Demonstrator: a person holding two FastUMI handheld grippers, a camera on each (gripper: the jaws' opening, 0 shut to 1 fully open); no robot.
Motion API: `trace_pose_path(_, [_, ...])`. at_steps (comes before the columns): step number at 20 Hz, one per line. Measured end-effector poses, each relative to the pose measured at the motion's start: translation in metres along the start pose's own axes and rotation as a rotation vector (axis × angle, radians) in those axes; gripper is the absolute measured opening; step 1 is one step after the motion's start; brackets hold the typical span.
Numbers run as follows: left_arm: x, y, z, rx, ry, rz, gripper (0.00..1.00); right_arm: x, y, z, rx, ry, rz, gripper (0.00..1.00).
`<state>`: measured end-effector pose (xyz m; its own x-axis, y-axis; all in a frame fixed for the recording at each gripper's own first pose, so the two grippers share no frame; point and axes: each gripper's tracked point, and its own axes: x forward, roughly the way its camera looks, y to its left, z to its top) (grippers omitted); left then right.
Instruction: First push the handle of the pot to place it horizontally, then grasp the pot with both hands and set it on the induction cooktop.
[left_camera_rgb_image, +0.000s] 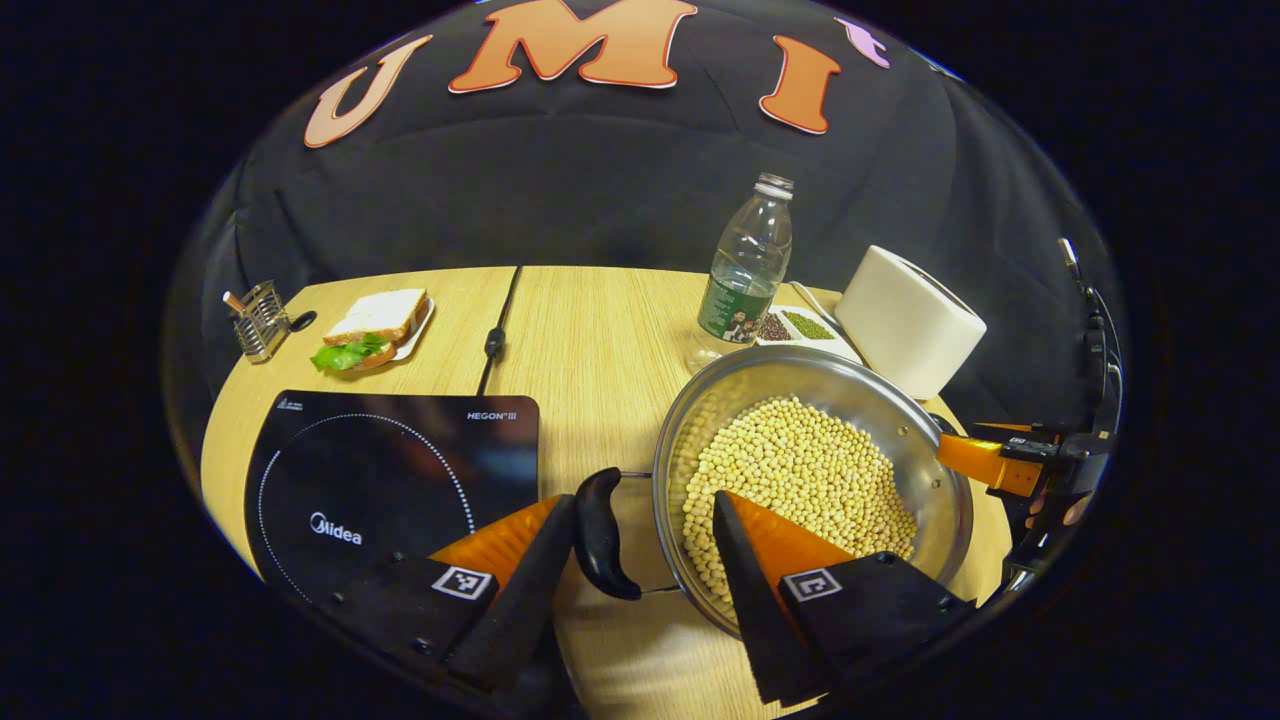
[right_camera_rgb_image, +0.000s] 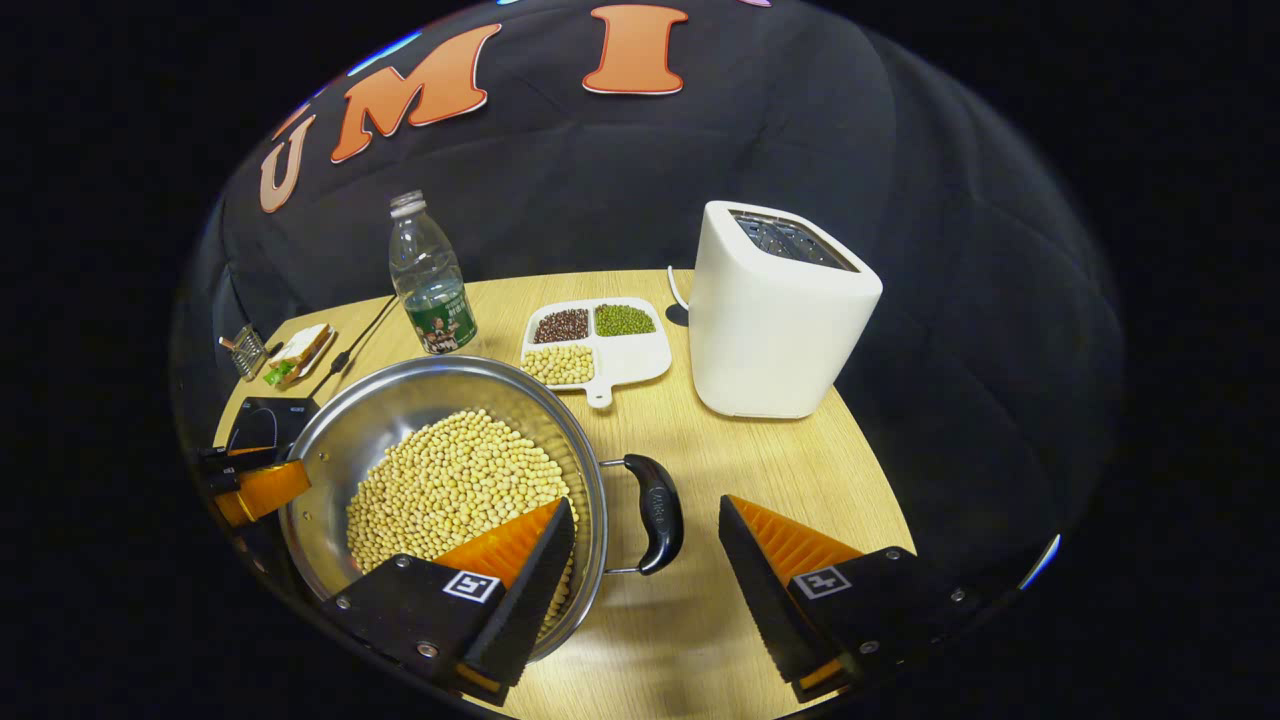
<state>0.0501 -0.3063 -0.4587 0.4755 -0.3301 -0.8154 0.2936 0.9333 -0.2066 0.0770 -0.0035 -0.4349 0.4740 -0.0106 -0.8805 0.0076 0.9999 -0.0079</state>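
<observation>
A steel pot (left_camera_rgb_image: 900, 420) full of soybeans stands on the wooden table, right of the black induction cooktop (left_camera_rgb_image: 390, 480). In the left gripper view, my left gripper (left_camera_rgb_image: 643, 500) is open and straddles the pot's black left handle (left_camera_rgb_image: 603, 535): one finger is outside it, the other over the beans. The right gripper (left_camera_rgb_image: 990, 462) shows at the pot's far side. In the right gripper view, my right gripper (right_camera_rgb_image: 647, 503) is open around the other black handle (right_camera_rgb_image: 658, 512) of the pot (right_camera_rgb_image: 400, 400). Beyond the pot are the left gripper (right_camera_rgb_image: 260, 490) and the cooktop's corner (right_camera_rgb_image: 262, 420).
Behind the pot stand a clear bottle (right_camera_rgb_image: 430, 275), a white divided dish of beans (right_camera_rgb_image: 640, 360) and a white toaster (right_camera_rgb_image: 780, 315). A sandwich on a plate (left_camera_rgb_image: 375, 325), a metal rack (left_camera_rgb_image: 260, 320) and a black cable (left_camera_rgb_image: 495, 340) lie at the back left.
</observation>
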Motion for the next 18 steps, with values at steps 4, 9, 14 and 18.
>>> trace_pose_path(4, [0.012,-0.003,0.003,-0.013,-0.014,0.005,0.9,0.007,-0.002,-0.003,-0.028,0.002,-0.018,0.91])
trace_pose_path(9, [0.03,-0.018,0.013,0.024,-0.048,-0.002,0.89,0.018,-0.012,-0.014,-0.028,0.024,-0.06,0.89])
trace_pose_path(14, [0.055,-0.019,0.009,0.049,-0.02,0.018,0.87,0.021,-0.015,-0.018,-0.02,0.029,-0.056,0.79])
trace_pose_path(18, [0.065,-0.014,0.008,0.024,-0.027,0.059,0.83,0.021,-0.014,-0.018,-0.024,0.028,-0.055,0.72])
